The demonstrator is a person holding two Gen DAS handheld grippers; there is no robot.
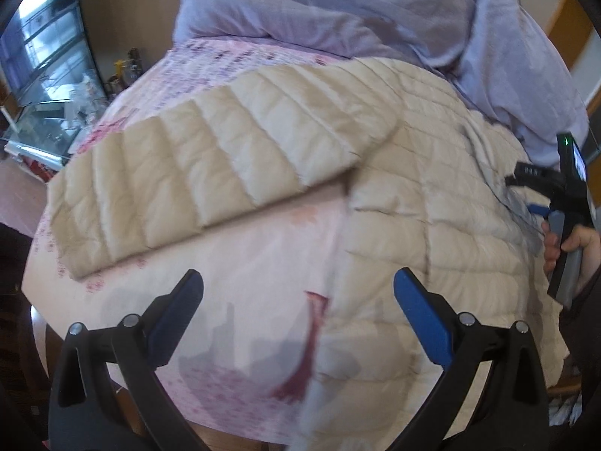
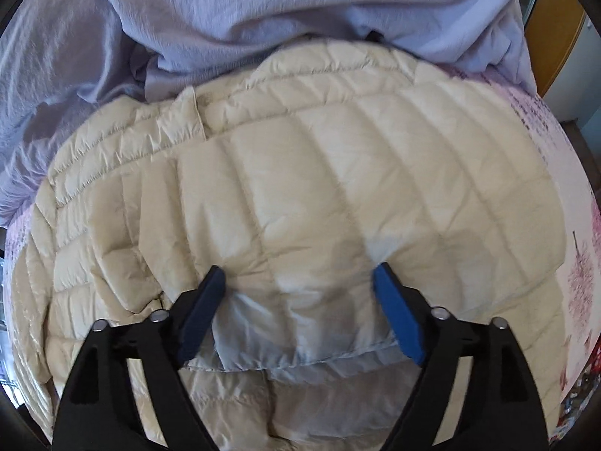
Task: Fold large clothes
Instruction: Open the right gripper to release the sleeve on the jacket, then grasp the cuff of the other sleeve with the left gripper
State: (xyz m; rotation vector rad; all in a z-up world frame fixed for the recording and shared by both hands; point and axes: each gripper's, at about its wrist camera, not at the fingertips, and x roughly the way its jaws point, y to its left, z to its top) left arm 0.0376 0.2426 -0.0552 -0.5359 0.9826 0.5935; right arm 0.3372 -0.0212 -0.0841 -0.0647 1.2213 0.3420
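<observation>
On the bed [image 1: 263,255]: cream quilted down jacket [image 2: 338,188], sleeve [image 1: 210,165] outstretched. Left gripper [image 1: 298,285] and right gripper [image 2: 298,274] hovered, fingers spread, grasping nothing. Best pinched at the sleeve cuff.

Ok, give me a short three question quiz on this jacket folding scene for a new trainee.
1. True or false: the left gripper is shut on the jacket.
2. Which item stretches out to the side over the pink bedsheet? A) the sleeve B) a towel C) a belt
3. Fill in: behind the jacket lies a bunched blanket of pale ______ colour.

Key
1. False. Its jaws stand wide apart over the bedsheet, holding nothing.
2. A. The quilted beige sleeve lies across the sheet.
3. Purple. In the right wrist view the right gripper is also open, with jacket fabric between its fingers.
</observation>
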